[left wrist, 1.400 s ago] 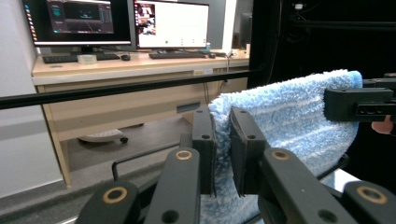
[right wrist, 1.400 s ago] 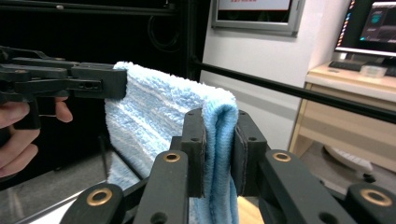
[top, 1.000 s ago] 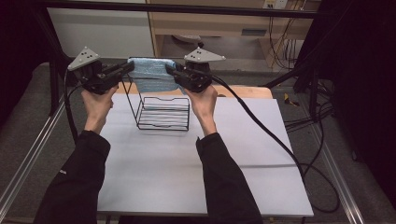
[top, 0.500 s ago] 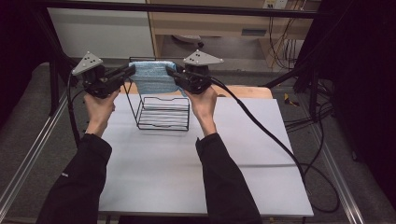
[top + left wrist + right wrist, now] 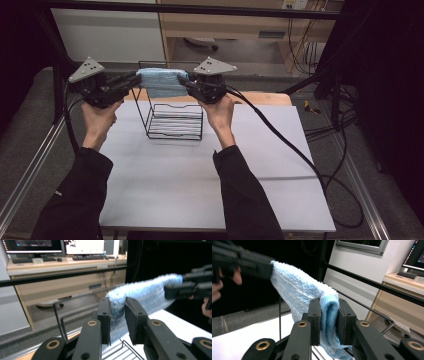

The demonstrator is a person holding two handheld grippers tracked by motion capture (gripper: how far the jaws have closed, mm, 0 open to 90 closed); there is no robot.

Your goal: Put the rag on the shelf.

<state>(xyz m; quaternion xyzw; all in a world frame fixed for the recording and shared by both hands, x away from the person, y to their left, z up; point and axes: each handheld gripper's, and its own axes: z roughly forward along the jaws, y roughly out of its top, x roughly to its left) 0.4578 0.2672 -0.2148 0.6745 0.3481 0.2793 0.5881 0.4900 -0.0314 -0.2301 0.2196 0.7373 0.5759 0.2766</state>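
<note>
Two hand-held grippers are raised above a white-topped desk (image 5: pixel 200 180), and a folded, fluffy light-blue cloth (image 5: pixel 161 81) is stretched between them over the far part of the desk. Below the cloth a black wire rack with an upright back frame (image 5: pixel 175 120) stands on the desk, left of its middle. The cloth is held level above the rack's top bar, with its lower edge hanging just behind that bar.

The right gripper (image 5: pixel 184 83) is closed on the right end of the cloth; in the right gripper view its jaws are pressed on a thick fold of the fabric. The left gripper (image 5: pixel 135 80) is at the cloth's left end. Its jaws have just been opening, and in the left gripper view the cloth's end is seen between them, close against the left jaw and with a narrow gap at the right jaw, so the fabric is no longer squeezed there.
</note>
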